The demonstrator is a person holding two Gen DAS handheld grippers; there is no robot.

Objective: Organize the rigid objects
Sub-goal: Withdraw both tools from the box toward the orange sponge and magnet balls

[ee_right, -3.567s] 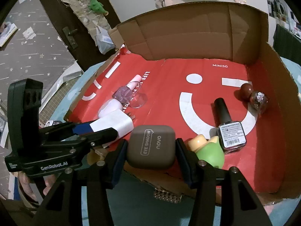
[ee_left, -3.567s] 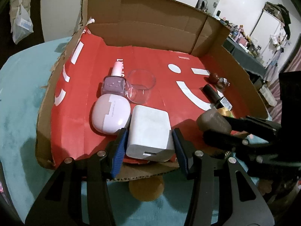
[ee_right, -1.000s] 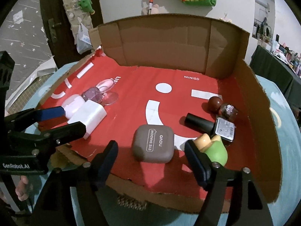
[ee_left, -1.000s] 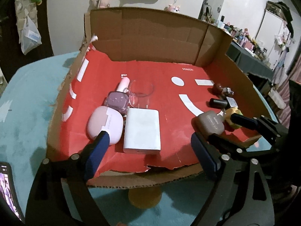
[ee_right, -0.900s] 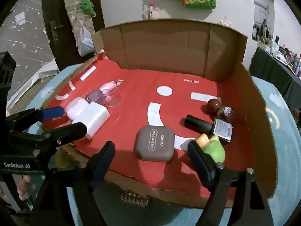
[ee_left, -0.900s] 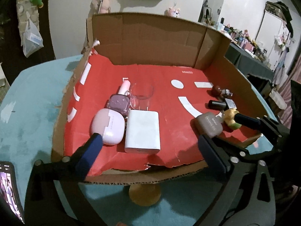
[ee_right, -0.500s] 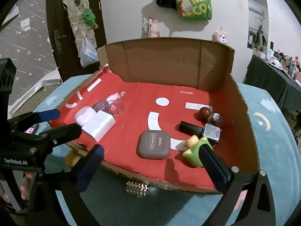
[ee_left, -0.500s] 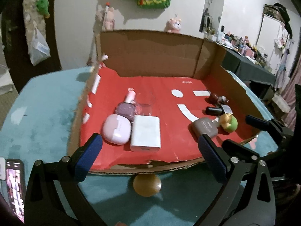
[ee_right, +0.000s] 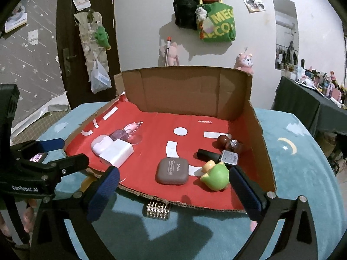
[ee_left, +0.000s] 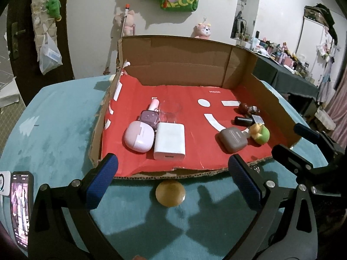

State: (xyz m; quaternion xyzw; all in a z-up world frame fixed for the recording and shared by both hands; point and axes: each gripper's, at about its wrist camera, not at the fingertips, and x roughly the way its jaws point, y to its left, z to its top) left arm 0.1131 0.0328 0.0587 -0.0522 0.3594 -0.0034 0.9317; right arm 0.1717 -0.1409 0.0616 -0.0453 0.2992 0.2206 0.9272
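Lettering "MINISO" is legible on the red liner of the cardboard tray (ee_right: 258, 134); the brown case (ee_right: 172, 171) reads "EYE SHADOW", its brand word unclear. The white charger (ee_left: 170, 141) lies in the tray's left group, touching the pink case (ee_left: 139, 137). Left tongs (ee_left: 172, 182) and right tongs (ee_right: 173, 192) hover spread wide, empty, short of the tray's front edge above the teal tabletop (ee_left: 54, 125).

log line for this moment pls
left gripper: open, empty | right gripper: open, empty | white charger, eyeshadow case: in box | both grippers outside box front edge
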